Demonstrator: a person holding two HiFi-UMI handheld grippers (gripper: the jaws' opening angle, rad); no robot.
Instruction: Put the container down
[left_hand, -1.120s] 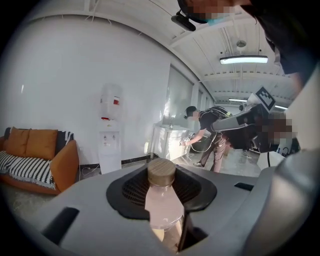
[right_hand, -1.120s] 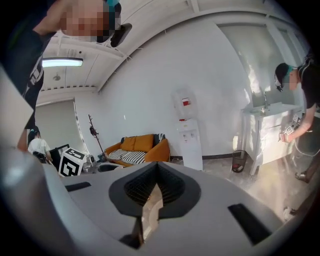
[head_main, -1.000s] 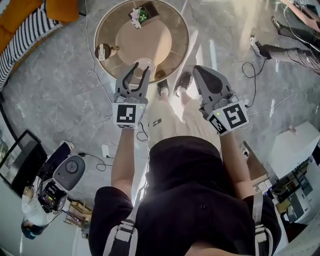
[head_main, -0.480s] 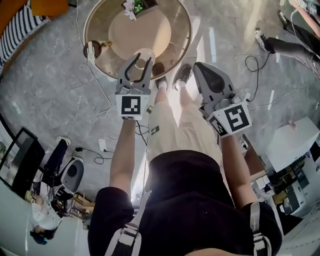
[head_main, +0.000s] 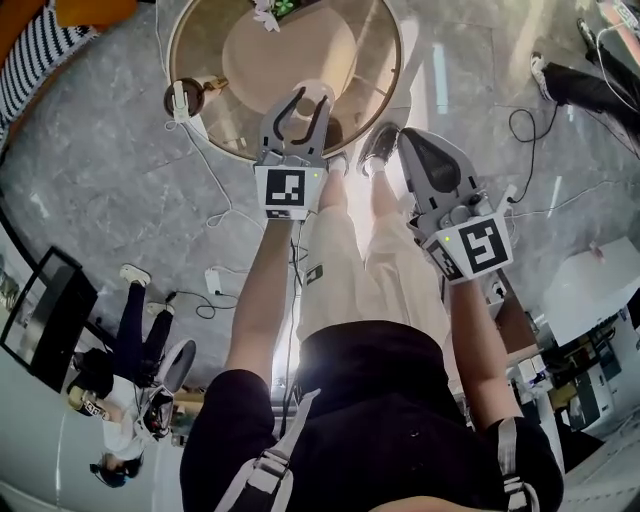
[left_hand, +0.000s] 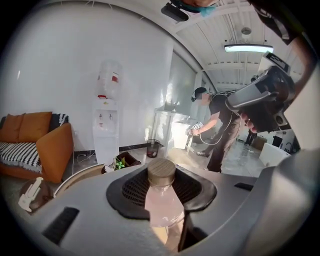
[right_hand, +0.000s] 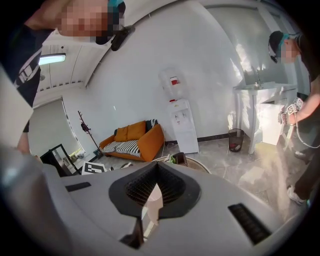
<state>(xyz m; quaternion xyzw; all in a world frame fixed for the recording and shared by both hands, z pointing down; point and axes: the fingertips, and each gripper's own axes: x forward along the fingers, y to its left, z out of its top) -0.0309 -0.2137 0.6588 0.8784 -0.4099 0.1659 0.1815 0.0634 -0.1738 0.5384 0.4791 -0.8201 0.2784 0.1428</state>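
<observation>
Bottle (left_hand: 162, 206) hangs over the near rim of the round table (head_main: 225, 140), pinched below its cap (left_hand: 161, 172) by the left gripper (head_main: 309, 100). The right gripper (head_main: 412, 142) is pressed together, empty. Released tilted or this close to the edge, the bottle may topple off.

Of the bottle (left_hand: 162, 205) we see only cap and shoulders; the left tongs (left_hand: 161, 175) hide its base. The round bench (head_main: 378, 60) runs off the head view's top edge.
</observation>
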